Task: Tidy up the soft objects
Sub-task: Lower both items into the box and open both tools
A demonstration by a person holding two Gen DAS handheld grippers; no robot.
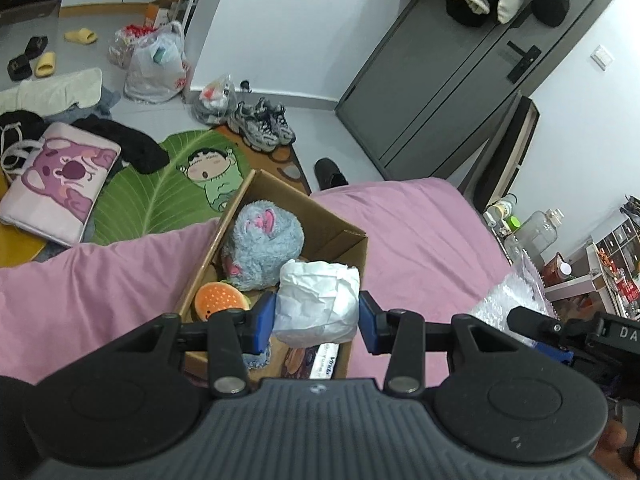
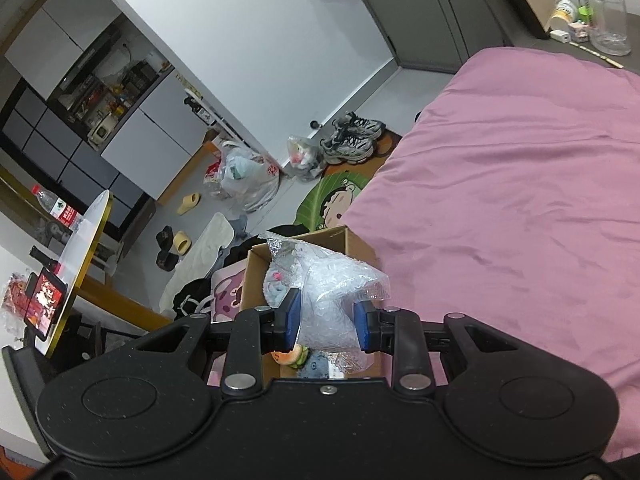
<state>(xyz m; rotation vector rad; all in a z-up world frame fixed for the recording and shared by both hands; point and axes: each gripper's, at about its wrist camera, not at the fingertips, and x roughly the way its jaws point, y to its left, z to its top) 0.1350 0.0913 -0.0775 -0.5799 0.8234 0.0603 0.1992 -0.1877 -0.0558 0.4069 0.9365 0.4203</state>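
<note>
An open cardboard box (image 1: 336, 236) sits on the pink bed (image 1: 420, 232). Inside lie a grey-blue plush toy (image 1: 260, 244) and an orange burger-shaped toy (image 1: 218, 300). My left gripper (image 1: 318, 320) is shut on a white crumpled paper bundle (image 1: 318, 300), held over the box's near end. In the right wrist view my right gripper (image 2: 326, 320) is shut on a clear bubble wrap wad (image 2: 332, 292), just above the same box (image 2: 256, 276). The right gripper's tip and the bubble wrap (image 1: 508, 292) also show at the right edge of the left wrist view.
A green leaf rug (image 1: 160, 188), a pink cushion (image 1: 56, 180), dark clothes, sneakers (image 1: 260, 124) and plastic bags (image 1: 156, 64) cover the floor left of the bed. A grey door (image 1: 460, 76) stands behind. A round table (image 2: 84, 248) with a phone is at left.
</note>
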